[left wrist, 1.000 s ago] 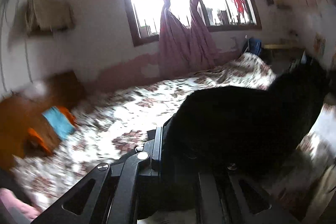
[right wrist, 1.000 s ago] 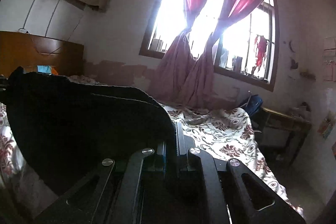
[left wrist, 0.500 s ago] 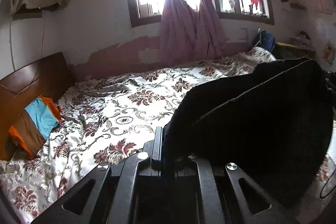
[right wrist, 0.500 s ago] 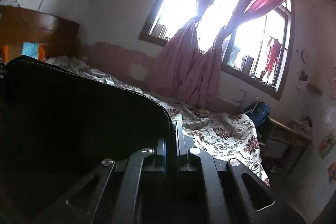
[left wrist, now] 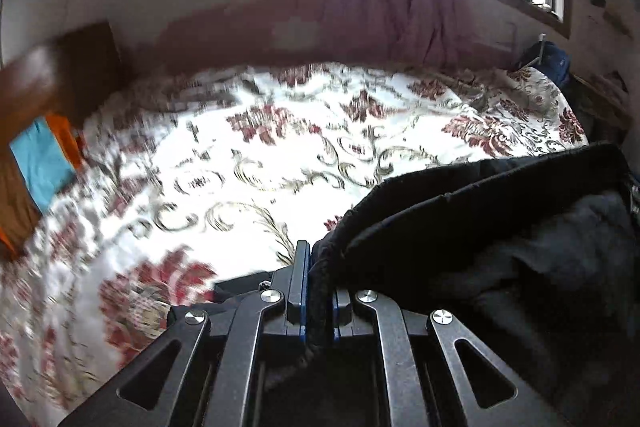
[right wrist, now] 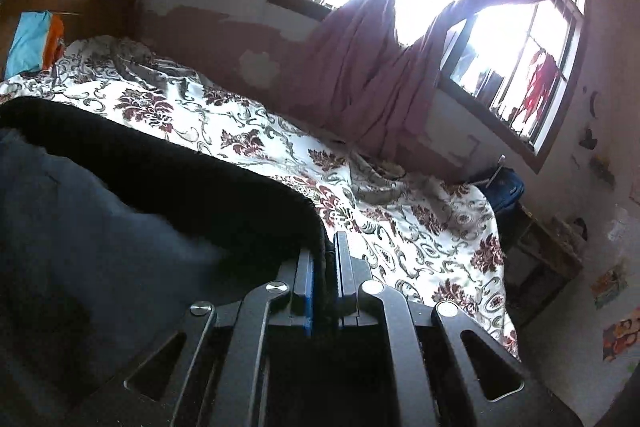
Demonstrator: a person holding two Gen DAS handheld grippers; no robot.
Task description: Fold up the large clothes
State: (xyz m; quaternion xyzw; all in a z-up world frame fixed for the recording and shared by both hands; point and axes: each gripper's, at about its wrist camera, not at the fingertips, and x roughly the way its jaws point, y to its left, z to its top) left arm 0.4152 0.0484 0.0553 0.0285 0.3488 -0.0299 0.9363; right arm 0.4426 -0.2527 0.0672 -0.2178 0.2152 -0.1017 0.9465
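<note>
Lowered toward the floral bedspread (left wrist: 248, 163) since earlier, the black garment (left wrist: 500, 227) is clamped by left gripper (left wrist: 318, 291) and right gripper (right wrist: 324, 279); its edge should be kept taut and laid flat.

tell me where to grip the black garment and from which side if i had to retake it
Grip the black garment by its thick rolled hem, at the two ends, where the left claw and right claw already pinch it. Come from the near edge, pointing toward the bed: the hem stretches straight between them, with the cloth hanging below.
</note>
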